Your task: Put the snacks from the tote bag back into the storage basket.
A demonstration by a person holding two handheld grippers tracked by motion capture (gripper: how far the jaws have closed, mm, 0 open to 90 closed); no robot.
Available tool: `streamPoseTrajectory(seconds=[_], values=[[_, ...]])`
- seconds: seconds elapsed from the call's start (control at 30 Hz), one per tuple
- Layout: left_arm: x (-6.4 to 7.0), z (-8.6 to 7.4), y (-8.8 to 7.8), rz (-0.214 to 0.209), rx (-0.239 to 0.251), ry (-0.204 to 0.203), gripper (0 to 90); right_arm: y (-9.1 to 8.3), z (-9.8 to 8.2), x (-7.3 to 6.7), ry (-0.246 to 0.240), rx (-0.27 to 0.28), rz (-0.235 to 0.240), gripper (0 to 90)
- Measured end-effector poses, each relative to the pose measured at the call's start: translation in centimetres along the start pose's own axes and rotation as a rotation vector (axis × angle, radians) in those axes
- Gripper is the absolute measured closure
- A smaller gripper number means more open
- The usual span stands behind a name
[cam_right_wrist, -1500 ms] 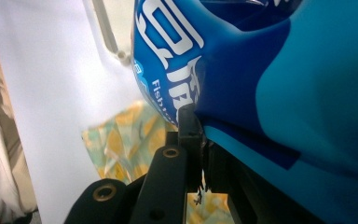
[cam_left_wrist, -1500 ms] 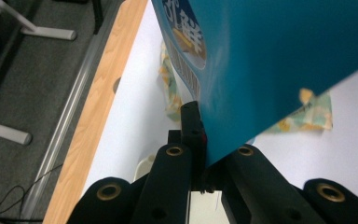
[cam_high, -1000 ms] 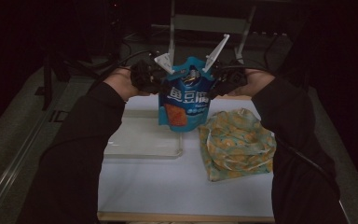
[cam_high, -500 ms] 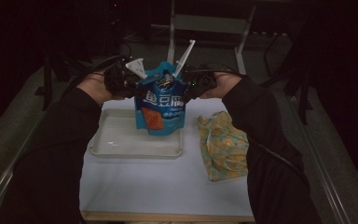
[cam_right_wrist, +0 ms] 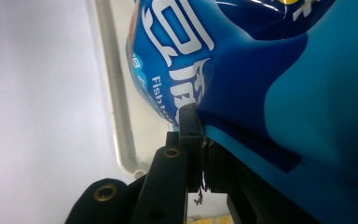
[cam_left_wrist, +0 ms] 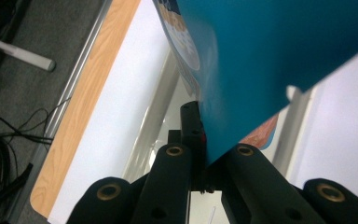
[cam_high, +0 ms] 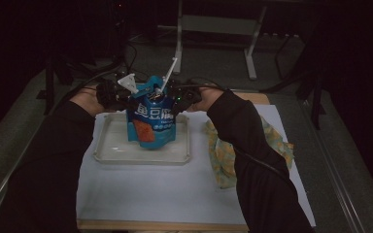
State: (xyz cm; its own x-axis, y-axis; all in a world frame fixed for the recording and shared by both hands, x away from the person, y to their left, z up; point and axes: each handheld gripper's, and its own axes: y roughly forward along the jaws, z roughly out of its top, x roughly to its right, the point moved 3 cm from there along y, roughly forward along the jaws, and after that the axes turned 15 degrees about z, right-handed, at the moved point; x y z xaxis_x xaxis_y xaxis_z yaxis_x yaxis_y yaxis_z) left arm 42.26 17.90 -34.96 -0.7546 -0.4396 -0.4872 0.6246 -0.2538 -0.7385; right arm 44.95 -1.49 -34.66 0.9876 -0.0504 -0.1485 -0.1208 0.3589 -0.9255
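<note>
A blue snack bag (cam_high: 151,116) hangs upright between the two grippers, its bottom edge just over or touching the floor of a clear plastic tray (cam_high: 108,154) that sits on the white-covered desk (cam_high: 175,194). The left gripper (cam_high: 132,94) pinches the bag's top left corner and the right gripper (cam_high: 171,94) pinches the top right corner, each with its jaws pressed together on the thin sealed edge. In the left gripper view the teal back of the bag (cam_left_wrist: 270,56) runs straight into the closed jaws, with the tray rim (cam_left_wrist: 161,107) below it. In the right gripper view the printed front of the bag (cam_right_wrist: 242,70) is clamped the same way beside the tray's rounded corner (cam_right_wrist: 121,140). Holding both upper corners keeps the pouch flat and facing the person, so it seems set to go down squarely inside the tray rather than folding or tipping over the rim. A patterned yellow-green cloth (cam_high: 223,155) lies crumpled on the desk to the right of the tray, partly under the person's right sleeve (cam_high: 252,155), and well apart from the bag. The job looks close to done: the bag appears ready to be laid down and released.
</note>
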Motion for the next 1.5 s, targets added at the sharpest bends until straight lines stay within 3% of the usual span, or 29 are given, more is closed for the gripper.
streamPoseTrajectory(seconds=[0.33, 0.8, 1.23, 1.5], values=[[-0.3, -1.8, 1.4, 0.009, -0.001, 0.007, 90.0, 2.2, 0.8, 0.7, 0.009, -0.001, -0.012, 87.9], [0.4, -4.6, 3.1, -0.014, 0.028, 0.02, 90.0, 5.1, 1.6, 0.8, 0.012, -0.039, -0.003, 87.8], [0.9, -7.1, 3.0, -0.048, 0.13, -0.059, 90.0, 5.3, 1.0, 0.5, 0.012, 0.026, 0.021, 87.5], [1.2, -7.3, 2.6, -0.066, 0.135, -0.076, 86.9, 5.2, 0.6, 0.3, 0.015, 0.036, 0.026, 84.5]])
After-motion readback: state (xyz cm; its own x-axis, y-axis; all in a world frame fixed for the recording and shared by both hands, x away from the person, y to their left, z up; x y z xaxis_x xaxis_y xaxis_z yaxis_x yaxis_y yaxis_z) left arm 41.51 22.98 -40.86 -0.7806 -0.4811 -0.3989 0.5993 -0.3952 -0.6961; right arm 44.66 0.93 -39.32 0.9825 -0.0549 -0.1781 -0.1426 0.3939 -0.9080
